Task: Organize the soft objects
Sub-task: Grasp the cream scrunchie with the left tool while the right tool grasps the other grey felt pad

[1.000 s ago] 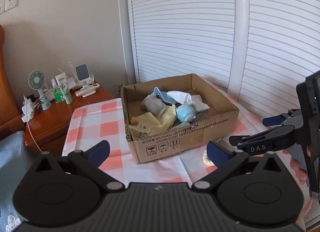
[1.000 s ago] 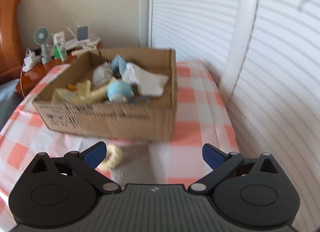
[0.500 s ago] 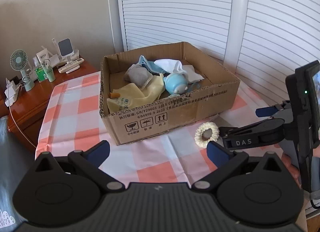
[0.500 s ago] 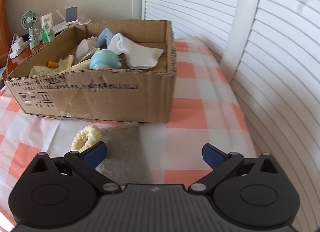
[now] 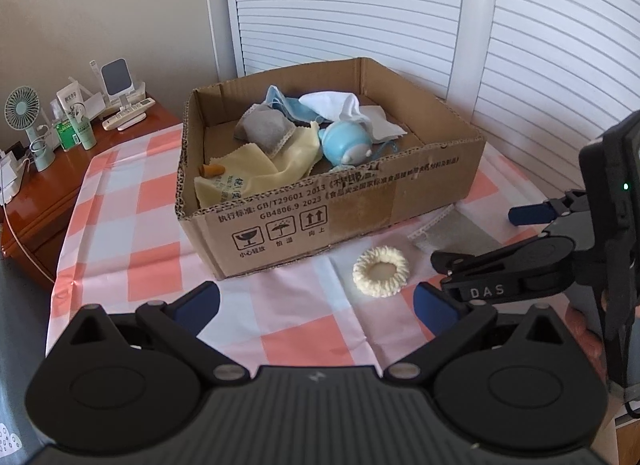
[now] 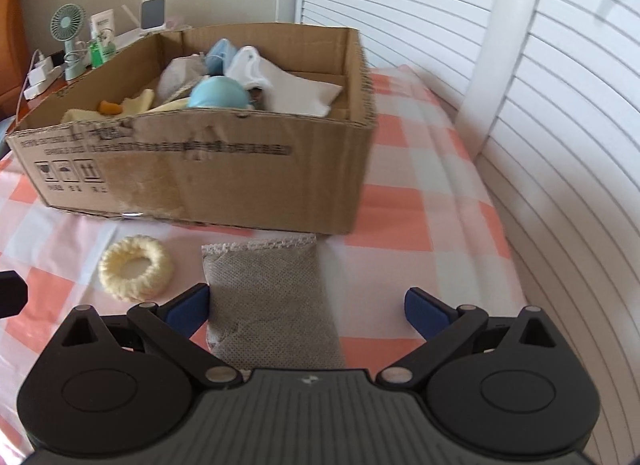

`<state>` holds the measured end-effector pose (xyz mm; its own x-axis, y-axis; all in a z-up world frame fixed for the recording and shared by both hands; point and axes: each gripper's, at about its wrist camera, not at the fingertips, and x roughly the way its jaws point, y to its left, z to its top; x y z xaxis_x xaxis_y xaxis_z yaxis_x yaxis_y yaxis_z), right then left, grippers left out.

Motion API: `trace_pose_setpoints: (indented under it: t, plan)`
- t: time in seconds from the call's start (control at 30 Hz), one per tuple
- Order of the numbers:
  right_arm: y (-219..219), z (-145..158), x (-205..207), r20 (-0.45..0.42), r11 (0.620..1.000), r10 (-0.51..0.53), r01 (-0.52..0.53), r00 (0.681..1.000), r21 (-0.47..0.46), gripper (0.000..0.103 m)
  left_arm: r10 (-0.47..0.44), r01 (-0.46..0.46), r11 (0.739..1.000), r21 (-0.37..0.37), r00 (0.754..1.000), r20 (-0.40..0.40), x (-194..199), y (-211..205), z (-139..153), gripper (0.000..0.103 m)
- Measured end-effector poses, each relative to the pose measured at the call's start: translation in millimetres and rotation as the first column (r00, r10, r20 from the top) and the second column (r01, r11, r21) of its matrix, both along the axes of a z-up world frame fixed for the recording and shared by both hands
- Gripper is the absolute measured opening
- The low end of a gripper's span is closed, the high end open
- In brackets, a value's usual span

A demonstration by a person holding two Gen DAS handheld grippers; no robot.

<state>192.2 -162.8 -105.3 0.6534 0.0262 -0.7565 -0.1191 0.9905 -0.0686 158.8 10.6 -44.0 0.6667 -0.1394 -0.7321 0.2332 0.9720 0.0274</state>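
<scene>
A cardboard box stands on the checked tablecloth, holding a yellow cloth, a grey pouch, a blue round toy, a blue mask and white cloths. In front of it lie a cream knitted ring and a second grey pouch. My left gripper is open and empty, short of the ring. My right gripper is open, low over the near end of the grey pouch, and shows in the left wrist view.
A wooden bedside table at the left carries a small fan, bottles, a remote and chargers. White louvred doors stand behind the box and along the right side. The tablecloth's right edge runs close to them.
Both grippers have drawn closer and lower towards the table in front of the box. The ring and the grey pouch now lie in plain view. Both stayed open.
</scene>
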Motion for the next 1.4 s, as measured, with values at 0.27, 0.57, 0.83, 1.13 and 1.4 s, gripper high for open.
trace_pose_setpoints:
  t: [0.27,0.57,0.83,1.13,1.4]
  plan:
    - [-20.0,-0.2,-15.6,-0.023,0.994,0.107,-0.107,0.994,0.007,0.103,-0.041,0.042,0.998,0.037,0.999,-0.019,12.4,-18.2,-13.5,0.102]
    - [-26.2,-0.7,-28.4,-0.017,0.984,0.175,-0.175,0.984,0.016,0.103,-0.045,0.046,0.995,0.083,0.999,-0.025,26.5,-35.2,-31.8,0.097]
    - [-28.4,-1.4,-29.7,-0.004,0.984,0.176,-0.176,0.984,0.026,0.103,-0.112,0.109,0.988,0.11,0.994,0.015,30.3,-53.8,-45.2,0.069]
    - [-28.4,-2.1,-30.6,0.004,0.984,0.175,-0.175,0.984,0.029,0.103,-0.125,0.124,0.991,0.053,0.992,0.012,34.3,-60.2,-48.2,0.038]
    - [-19.2,-1.7,-28.2,0.014,0.979,0.202,-0.202,0.979,0.024,0.103,-0.1,0.1,0.994,0.037,0.995,0.001,31.7,-52.6,-44.9,0.032]
